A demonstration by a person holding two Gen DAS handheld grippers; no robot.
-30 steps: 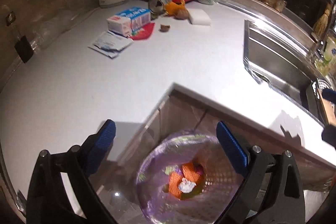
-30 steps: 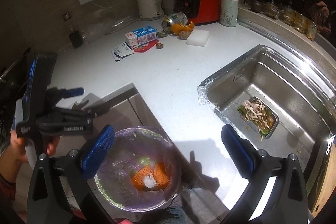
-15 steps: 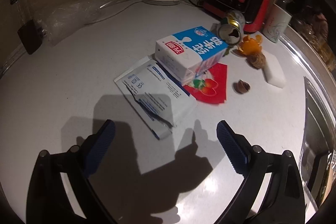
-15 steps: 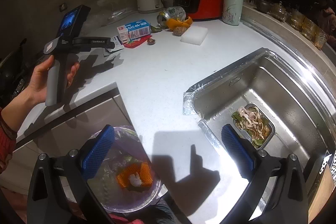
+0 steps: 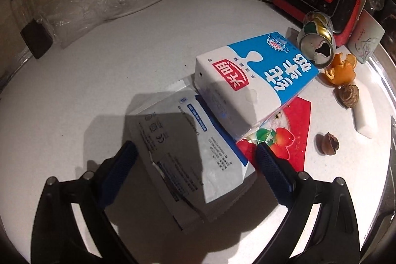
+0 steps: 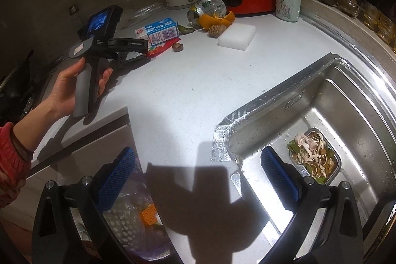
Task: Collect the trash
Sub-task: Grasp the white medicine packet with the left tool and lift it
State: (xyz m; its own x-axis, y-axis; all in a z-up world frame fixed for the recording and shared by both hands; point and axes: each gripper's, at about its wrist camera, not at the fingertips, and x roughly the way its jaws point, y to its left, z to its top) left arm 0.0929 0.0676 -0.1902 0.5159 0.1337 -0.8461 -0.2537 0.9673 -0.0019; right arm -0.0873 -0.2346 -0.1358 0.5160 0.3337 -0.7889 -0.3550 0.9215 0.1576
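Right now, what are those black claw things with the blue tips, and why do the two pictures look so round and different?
Those are two grabbing tools, one in each of a person's hands; there is no robot. Each tool carries a wide, bulgy-lens camera that looks out along its jaws, so you get one picture per tool.

The left gripper hovers with its jaws open over a flat white wrapper on the white counter. Next to it lie a blue and white milk carton, a red wrapper, a crushed can, orange peel and nut shells.

The right gripper, also open and holding nothing, looks from farther back. It sees the person's hand holding the left tool, the sink with a little tray of food scraps, and the trash bin below.
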